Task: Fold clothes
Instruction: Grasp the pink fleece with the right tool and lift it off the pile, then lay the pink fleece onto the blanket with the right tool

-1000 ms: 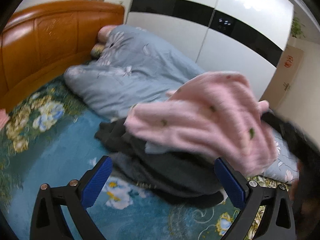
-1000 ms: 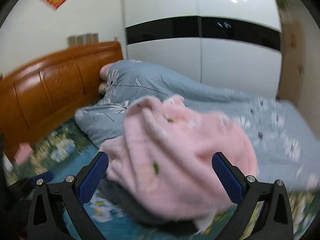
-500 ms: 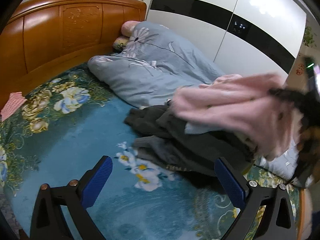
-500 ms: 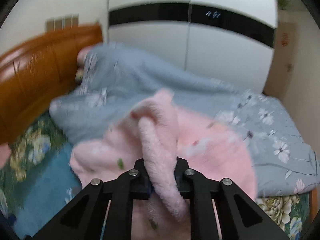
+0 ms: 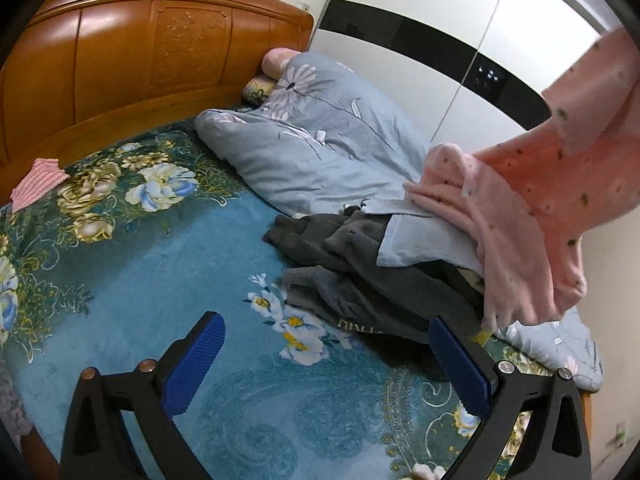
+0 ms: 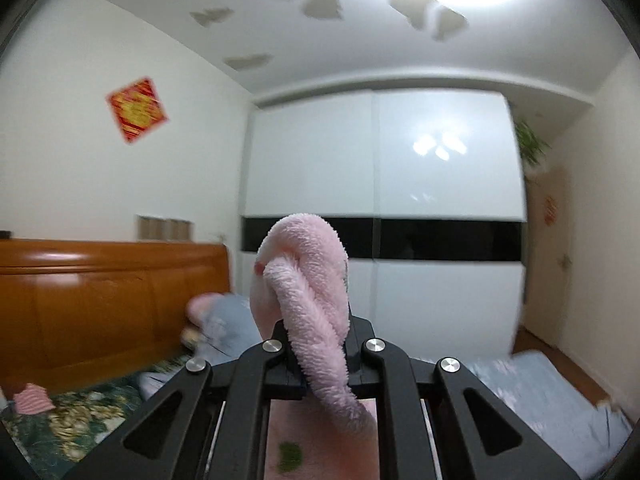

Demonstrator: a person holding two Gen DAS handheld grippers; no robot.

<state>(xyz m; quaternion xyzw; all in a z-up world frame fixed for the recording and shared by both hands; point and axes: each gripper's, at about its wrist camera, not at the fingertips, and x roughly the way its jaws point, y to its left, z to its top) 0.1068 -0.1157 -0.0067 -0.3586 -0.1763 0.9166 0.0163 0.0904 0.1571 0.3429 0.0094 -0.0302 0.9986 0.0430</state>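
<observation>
A fluffy pink garment (image 5: 528, 208) with small dark dots hangs up and to the right in the left wrist view, its lower part still draped over a pile of dark grey clothes (image 5: 360, 276) and a pale blue cloth (image 5: 416, 244) on the bed. My right gripper (image 6: 320, 344) is shut on a fold of the pink garment (image 6: 308, 300) and is raised, facing the wardrobe. My left gripper (image 5: 328, 364) stands open low over the blue floral blanket (image 5: 132, 264), left of the pile, with nothing between its fingers.
A grey-blue flowered duvet (image 5: 316, 140) lies bunched along the bed's far side by the wooden headboard (image 5: 132, 52). A pink striped cloth (image 5: 38, 182) lies at the left edge. A white wardrobe (image 6: 380, 208) with a black band stands behind the bed.
The right gripper shut on the pink garment and lifted it high, tilting up toward the wall and ceiling. The left gripper stayed open and drew back left from the pile.
</observation>
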